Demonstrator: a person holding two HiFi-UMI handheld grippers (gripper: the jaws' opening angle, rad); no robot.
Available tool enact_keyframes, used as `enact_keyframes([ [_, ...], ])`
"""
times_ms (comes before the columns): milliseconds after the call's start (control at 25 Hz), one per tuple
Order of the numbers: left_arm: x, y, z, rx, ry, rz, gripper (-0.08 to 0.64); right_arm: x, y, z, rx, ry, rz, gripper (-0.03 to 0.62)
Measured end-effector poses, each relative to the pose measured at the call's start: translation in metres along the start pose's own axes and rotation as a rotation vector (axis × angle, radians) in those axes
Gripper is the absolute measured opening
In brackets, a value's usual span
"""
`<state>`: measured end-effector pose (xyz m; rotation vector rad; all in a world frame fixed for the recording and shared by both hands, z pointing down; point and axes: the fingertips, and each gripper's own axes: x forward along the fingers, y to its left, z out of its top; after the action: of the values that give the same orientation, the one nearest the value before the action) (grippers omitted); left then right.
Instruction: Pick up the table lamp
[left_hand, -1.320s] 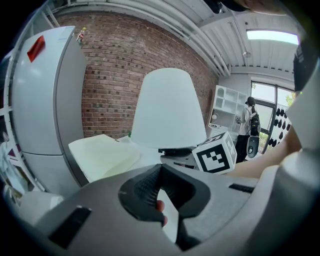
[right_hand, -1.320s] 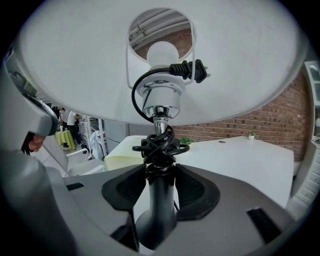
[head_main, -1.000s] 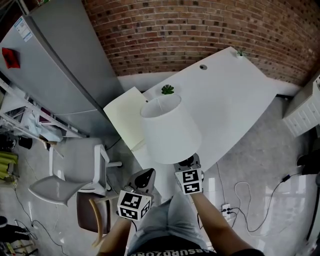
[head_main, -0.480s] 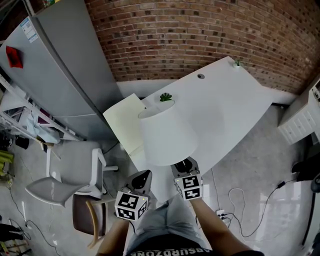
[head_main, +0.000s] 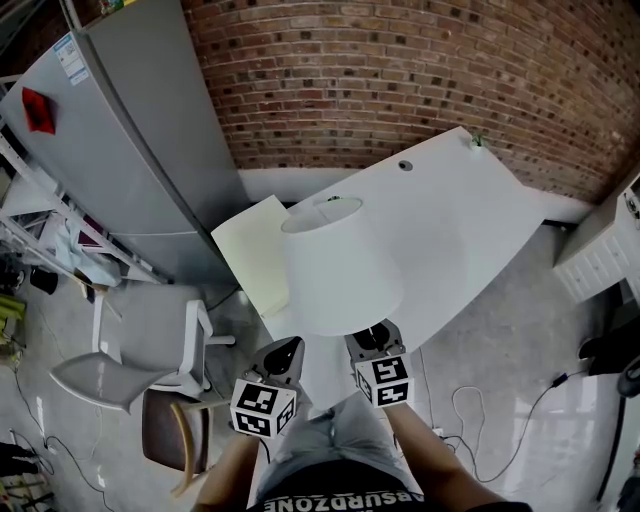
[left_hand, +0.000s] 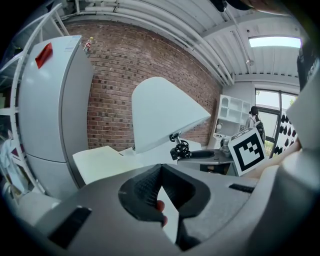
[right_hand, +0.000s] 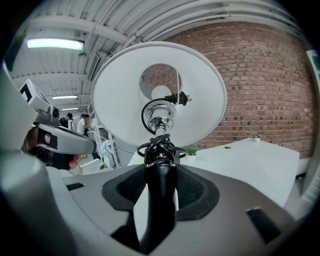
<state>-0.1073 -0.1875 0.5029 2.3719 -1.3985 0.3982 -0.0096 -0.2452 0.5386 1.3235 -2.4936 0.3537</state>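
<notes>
The table lamp has a white cone shade (head_main: 340, 265) and a black stem with its cord wound around it (right_hand: 159, 150). It hangs in the air above the near edge of the white table (head_main: 450, 210). My right gripper (head_main: 372, 340) is shut on the black stem (right_hand: 159, 195) below the shade, and I look up into the shade (right_hand: 200, 100). My left gripper (head_main: 283, 355) hovers just left of the right one, its jaws shut with nothing between them (left_hand: 160, 167). From the left gripper view the shade (left_hand: 160, 112) is tilted above the right gripper (left_hand: 200, 155).
A grey fridge (head_main: 130, 130) stands at the left against the brick wall (head_main: 400, 70). A pale board (head_main: 255, 255) lies on the table's left end. A white chair (head_main: 150, 345) and a brown stool (head_main: 165, 430) stand at lower left. A small plant (head_main: 477, 142) sits on the far corner.
The lamp has risen with my right gripper, and its shade now hides the small green plant behind it. The left gripper has risen slightly alongside.
</notes>
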Motion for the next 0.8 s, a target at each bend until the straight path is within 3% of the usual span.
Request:
enact_keyframes([
  [800,0.009,0.002,0.031,-0.009,-0.025,0.004,-0.005,-0.033,-0.004,0.054,0.051,-0.059,0.051,0.175],
])
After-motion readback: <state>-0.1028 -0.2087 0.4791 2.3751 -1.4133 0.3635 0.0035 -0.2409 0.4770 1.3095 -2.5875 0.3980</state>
